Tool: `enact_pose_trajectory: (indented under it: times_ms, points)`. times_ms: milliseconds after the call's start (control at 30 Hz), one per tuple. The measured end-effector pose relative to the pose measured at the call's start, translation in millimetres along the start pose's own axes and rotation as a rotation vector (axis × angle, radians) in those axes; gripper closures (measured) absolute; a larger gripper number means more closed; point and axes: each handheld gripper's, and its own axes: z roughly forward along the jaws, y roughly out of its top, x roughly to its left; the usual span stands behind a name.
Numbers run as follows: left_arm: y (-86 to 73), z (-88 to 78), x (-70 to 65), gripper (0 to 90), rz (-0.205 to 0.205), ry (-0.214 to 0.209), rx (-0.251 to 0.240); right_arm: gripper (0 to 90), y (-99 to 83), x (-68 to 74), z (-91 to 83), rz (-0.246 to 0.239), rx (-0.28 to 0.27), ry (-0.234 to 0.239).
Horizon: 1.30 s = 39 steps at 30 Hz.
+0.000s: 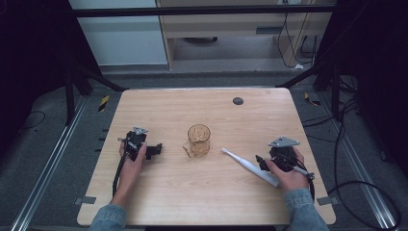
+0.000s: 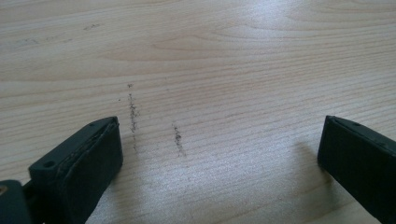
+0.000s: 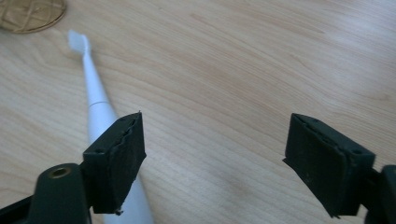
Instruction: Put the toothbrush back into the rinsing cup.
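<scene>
Two grippers rest low on the table: from above, the left gripper and right gripper flank a glass. Left gripper view: jaws apart over bare wood. Right gripper view: jaws apart, toothbrush beside one, likely awaiting pickup.

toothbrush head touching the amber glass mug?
Apart. In the high view, bare wood shows between the bristle end of the white electric toothbrush and the amber patterned glass mug; the right gripper view shows the gap too.
</scene>
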Motion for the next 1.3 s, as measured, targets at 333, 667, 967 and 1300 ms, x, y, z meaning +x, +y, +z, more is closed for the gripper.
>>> enact_pose_trajectory:
  times_ms: [333, 667, 967, 1300]
  points:
    - [0.0, -0.1, 0.1, 0.0, 0.002, 0.001, 0.001, 25.2, 16.4, 25.7, -17.0, -0.167, 0.054, 0.042]
    - [-0.1, -0.1, 0.1, 0.0, 0.002, 0.0, 0.001, 25.1, 37.3, 25.4, -19.5, -0.218, 0.19, 0.1]
    - [-0.2, -0.2, 0.2, 0.0, 0.005, 0.0, 0.002, 30.3, 50.1, 25.2, -8.0, -0.24, 0.284, 0.158]
    - [-0.4, -0.4, 0.3, 0.0, 0.005, 0.0, 0.002, 32.9, 61.9, 34.6, 11.6, -0.251, 0.349, 0.189]
